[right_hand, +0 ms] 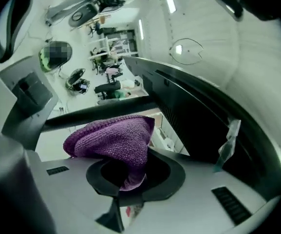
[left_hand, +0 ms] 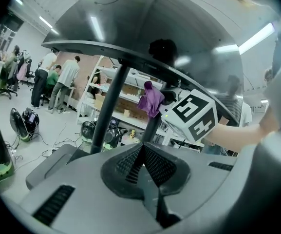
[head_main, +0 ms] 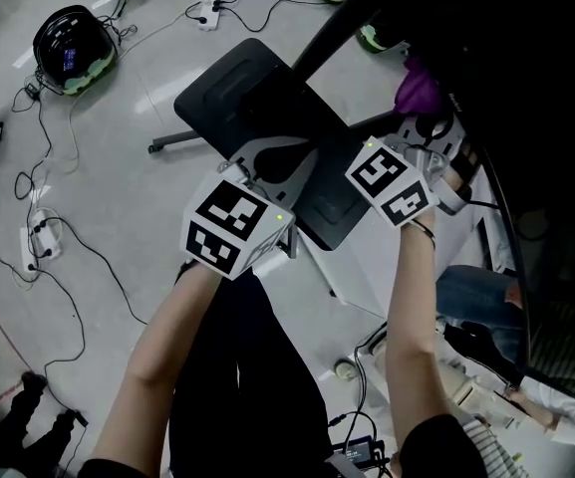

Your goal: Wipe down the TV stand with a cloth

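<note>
The TV stand has a black base plate [head_main: 237,98] on the floor and a dark pole [head_main: 332,28] rising to the right; the same pole [left_hand: 112,101] shows in the left gripper view. A purple knitted cloth [head_main: 419,88] is up by the dark screen, and my right gripper [head_main: 429,119] is shut on it. Its own view has the cloth [right_hand: 113,140] bunched out of the jaws of the right gripper [right_hand: 130,179], close to the black back of the TV [right_hand: 194,126]. My left gripper [head_main: 272,167] hangs above the base's near edge, shut and empty [left_hand: 141,152]; it faces the cloth [left_hand: 151,100].
Cables, a power strip [head_main: 40,242] and a black and green device [head_main: 73,48] lie on the floor at the left. A seated person's legs [head_main: 476,297] are at the right. Several people [left_hand: 62,82] and shelves [left_hand: 125,101] stand in the background.
</note>
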{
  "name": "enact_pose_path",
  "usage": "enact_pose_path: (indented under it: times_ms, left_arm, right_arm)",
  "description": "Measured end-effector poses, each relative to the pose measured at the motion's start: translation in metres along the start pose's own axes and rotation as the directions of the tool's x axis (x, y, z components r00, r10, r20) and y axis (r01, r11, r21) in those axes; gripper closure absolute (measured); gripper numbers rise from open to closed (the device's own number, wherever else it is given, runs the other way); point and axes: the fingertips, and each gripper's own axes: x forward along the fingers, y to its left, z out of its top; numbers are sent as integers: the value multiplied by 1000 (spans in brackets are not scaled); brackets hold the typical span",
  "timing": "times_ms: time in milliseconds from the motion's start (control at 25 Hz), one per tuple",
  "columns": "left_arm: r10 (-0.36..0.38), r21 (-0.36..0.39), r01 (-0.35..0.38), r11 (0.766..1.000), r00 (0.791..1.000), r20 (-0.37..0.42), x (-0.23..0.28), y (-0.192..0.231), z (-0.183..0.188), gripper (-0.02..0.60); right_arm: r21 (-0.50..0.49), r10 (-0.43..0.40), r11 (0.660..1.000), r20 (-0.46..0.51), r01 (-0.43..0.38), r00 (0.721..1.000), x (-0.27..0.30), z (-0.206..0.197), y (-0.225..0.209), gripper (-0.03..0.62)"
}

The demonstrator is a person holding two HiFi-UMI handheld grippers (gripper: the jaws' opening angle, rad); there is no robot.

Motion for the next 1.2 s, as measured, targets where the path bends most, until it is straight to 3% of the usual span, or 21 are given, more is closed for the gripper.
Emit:
enact_pose_path:
  times_ms: [160, 480, 720, 1200]
  left_arm:
    - [-9, 7, 9, 1000, 1000, 5, 1, -7, 3, 575]
    - [-3, -12, 3, 1000, 1000, -19, 3, 2, -15, 575]
    - [2, -31, -3, 1000, 1000, -29, 8, 12, -28, 575]
    - [11, -97, -18, 995, 998, -67, 16, 27, -70, 575]
  right_arm:
    - [-109, -23, 994, -44, 18, 999, 5, -15, -5, 517]
    - [-64, 42, 997, -82, -48, 996, 9, -27, 15, 517]
    - [-84, 88, 992, -94, -96, 992, 15, -31, 42, 517]
    - [-87, 208, 971, -151, -223, 966, 16, -52, 123, 517]
